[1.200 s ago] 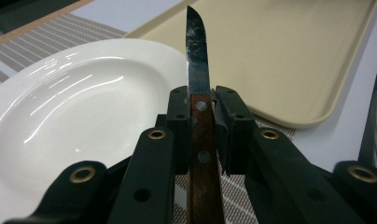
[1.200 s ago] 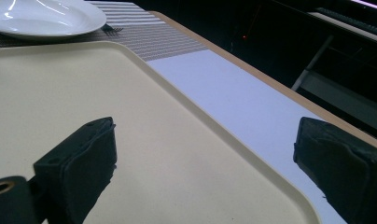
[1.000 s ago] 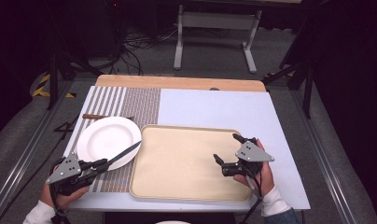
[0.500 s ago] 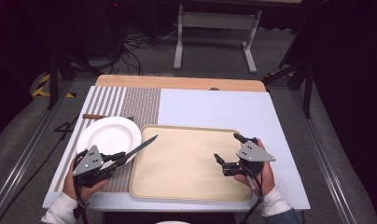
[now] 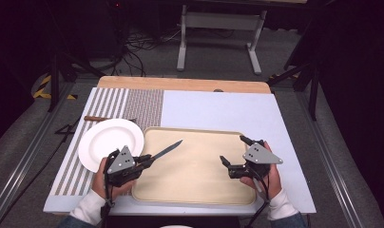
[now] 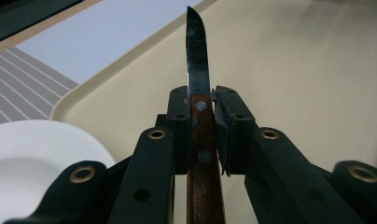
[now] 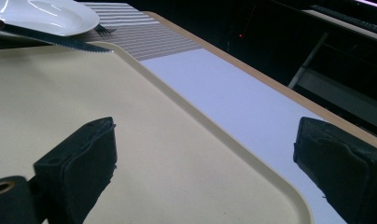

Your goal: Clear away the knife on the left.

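Knife (image 6: 198,93) clamped by wooden handle in left gripper (image 5: 145,160), blade sticking out past jaws over beige tray (image 5: 199,183), beside white plate (image 5: 104,142). Right gripper (image 5: 230,153) wide apart, holding nothing, over tray.

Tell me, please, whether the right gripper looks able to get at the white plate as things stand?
Probably not directly: the right gripper is open, but the left gripper and its knife lie between it and the plate.

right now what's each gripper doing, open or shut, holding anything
left gripper: shut on the knife by its wooden handle.
right gripper: open, holding nothing, over the tray.
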{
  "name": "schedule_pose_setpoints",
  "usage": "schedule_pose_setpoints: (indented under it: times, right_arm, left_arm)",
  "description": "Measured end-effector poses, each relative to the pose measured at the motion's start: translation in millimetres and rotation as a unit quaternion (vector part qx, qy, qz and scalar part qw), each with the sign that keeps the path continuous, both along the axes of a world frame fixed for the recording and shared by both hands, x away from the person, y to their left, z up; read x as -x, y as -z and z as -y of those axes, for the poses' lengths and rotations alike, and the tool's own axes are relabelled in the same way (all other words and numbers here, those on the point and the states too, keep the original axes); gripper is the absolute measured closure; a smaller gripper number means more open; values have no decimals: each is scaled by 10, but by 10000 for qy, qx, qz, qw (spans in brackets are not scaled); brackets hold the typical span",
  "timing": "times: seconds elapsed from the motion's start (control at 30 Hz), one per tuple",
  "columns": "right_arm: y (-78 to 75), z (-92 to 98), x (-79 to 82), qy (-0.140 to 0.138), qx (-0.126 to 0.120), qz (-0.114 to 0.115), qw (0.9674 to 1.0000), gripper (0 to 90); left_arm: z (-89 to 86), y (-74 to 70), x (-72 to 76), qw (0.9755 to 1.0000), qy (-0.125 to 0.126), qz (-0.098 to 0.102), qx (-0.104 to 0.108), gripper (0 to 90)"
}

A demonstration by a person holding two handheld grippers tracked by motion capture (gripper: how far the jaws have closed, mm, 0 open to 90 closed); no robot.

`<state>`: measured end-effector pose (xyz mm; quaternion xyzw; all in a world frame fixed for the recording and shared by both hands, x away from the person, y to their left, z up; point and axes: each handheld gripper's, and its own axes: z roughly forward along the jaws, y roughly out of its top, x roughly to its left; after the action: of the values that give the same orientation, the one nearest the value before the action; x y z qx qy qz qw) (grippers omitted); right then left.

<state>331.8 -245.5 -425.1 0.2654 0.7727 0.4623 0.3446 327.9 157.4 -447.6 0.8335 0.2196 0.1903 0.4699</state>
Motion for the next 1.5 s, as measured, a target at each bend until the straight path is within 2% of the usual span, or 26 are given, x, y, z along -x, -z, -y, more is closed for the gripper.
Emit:
schedule_pose_setpoints:
  times: [0.17,0.23,0.33,0.4,0.53,0.6,0.67,0.7,0.77,0.8,0.87,1.0,1.03,1.1,1.13,1.23,1.3,1.33,1.37,1.4,1.43,1.5]
  right_arm:
    - [5,-9,3,-4,22,-19,10000,69]
    - [9,-12,0,11,38,-24,10000,70]
    - [11,-15,-1,12,71,-17,10000,72]
    - [17,-19,-5,-4,92,-35,10000,72]
    - [25,-31,-5,-31,141,-43,9999,73]
    - [25,-35,-3,-34,156,-40,9999,73]
    - [28,-43,0,-65,185,-45,9998,73]
    - [28,-43,0,-65,185,-45,9998,73]
    - [37,-48,-4,-70,202,-63,9998,73]
    - [37,-48,-4,-70,202,-63,9998,73]
    - [39,-50,-6,-77,220,-62,9997,73]
    - [36,-38,-6,-23,179,-40,9998,72]
    - [28,-21,-5,50,105,-27,9999,70]
    - [26,-15,-7,72,75,-27,9999,70]
    - [25,-11,-8,88,56,-20,9999,69]
    - [26,-13,-9,101,51,-18,9999,70]
    - [33,-21,-11,99,70,-30,9999,70]
    - [37,-24,-11,95,82,-36,9999,70]
    - [44,-26,-12,81,91,-51,9999,70]
    - [47,-27,-14,85,96,-61,9999,70]
    - [47,-27,-14,85,96,-61,9999,70]
    - [50,-27,-16,85,97,-65,9999,70]
  left_arm:
    - [154,82,19,9999,36,-145,-62,772]
    - [194,136,51,9995,102,-280,-125,773]
    - [228,159,63,9993,114,-296,-215,773]
    - [244,182,61,9989,177,-386,-197,772]
    - [300,242,78,9980,216,-500,-320,772]
    - [343,283,92,9971,219,-542,-493,772]
    - [363,310,97,9959,281,-688,-522,772]
    - [367,313,97,9955,292,-686,-579,772]
    - [366,323,102,9956,233,-681,-603,770]
    - [363,327,103,9949,245,-770,-601,770]
    - [344,317,111,9948,272,-810,-557,766]
    - [268,214,141,9959,306,-755,-385,764]
    - [241,175,138,9962,369,-713,-351,821]
    - [223,135,127,9965,413,-612,-388,846]
    - [219,121,111,9961,504,-611,-394,883]
    - [269,106,88,9945,736,-503,-552,898]
    - [310,99,83,9914,947,-424,-803,898]
    - [341,102,82,9903,1030,-388,-851,899]
    - [399,102,58,9867,1215,-382,-1009,899]
    - [427,106,52,9853,1287,-360,-1064,899]
    - [427,106,52,9853,1287,-360,-1064,899]
    - [498,116,24,9825,1388,-302,-1207,899]
